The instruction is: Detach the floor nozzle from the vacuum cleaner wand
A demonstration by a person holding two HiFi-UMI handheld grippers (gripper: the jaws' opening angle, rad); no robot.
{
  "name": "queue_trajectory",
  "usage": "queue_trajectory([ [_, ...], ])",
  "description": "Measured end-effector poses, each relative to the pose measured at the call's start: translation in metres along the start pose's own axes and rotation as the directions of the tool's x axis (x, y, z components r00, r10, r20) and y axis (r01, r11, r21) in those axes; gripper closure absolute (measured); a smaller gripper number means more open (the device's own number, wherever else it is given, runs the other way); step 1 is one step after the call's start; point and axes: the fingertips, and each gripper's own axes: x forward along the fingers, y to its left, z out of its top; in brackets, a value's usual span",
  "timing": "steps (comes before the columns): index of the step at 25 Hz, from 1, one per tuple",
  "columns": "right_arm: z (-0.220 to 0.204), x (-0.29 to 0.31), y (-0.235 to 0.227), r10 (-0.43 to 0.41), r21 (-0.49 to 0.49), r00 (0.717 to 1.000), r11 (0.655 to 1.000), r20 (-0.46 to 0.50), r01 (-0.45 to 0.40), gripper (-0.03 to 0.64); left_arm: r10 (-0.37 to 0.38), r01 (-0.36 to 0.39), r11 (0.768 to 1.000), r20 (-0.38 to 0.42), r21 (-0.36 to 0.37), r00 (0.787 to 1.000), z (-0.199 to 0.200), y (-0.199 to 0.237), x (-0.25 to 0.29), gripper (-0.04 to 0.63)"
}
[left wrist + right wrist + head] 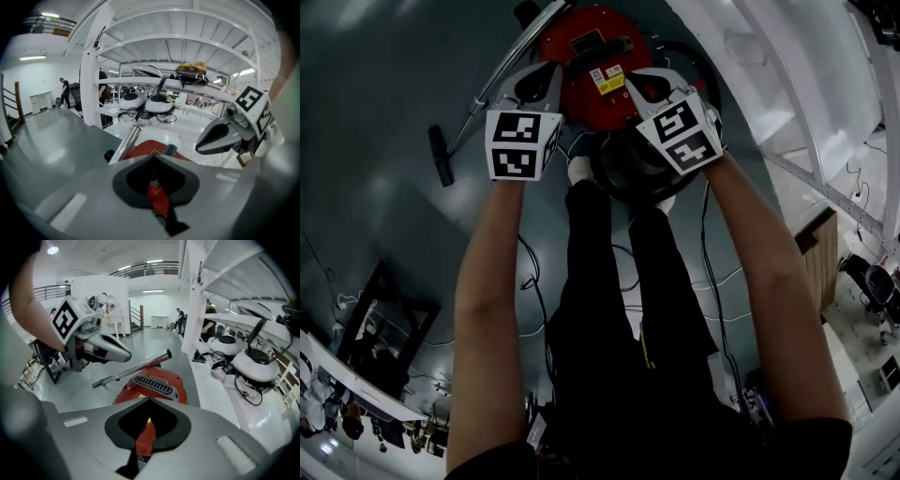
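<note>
**Both grippers empty, nozzle not yet touched**

At far left the black floor nozzle (441, 156) lies on the grey floor (366, 103). It seems still joined to the metal wand (492, 80), which runs up toward the red vacuum body (595, 56). The left gripper (542, 82) hangs over the body's edge, jaws together on nothing. The right gripper (649, 86) is also closed and empty. Probably both must travel left, since the joint is well apart from them.

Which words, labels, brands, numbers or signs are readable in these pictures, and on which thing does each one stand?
No text can be read here.
The yellow sticker on the red round vacuum cleaner body: print too small to read.
The white sticker beside it: too small to read.
The two white cubes on the grippers: black square marker patterns only, no letters.
</note>
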Motion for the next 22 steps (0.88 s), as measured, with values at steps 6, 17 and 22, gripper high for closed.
queue_trajectory([
  [6,-0.014,-0.037,-0.009,-0.077,0.174,0.995,0.983,0.067,0.064,0.619,-0.013,0.012,0.996,-0.009,-0.087,1.000,-0.021,-0.061,-0.019,0.584],
  [17,-0.082,-0.094,-0.004,-0.143,0.413,0.986,0.906,0.083,0.096,0.620,-0.019,0.012,0.978,-0.032,-0.207,0.999,-0.043,-0.135,-0.029,0.584],
  [22,-0.106,-0.119,0.000,-0.163,0.500,0.982,0.861,0.091,0.096,0.620,0.021,-0.038,0.979,-0.087,-0.200,0.996,-0.046,-0.153,-0.032,0.584],
])
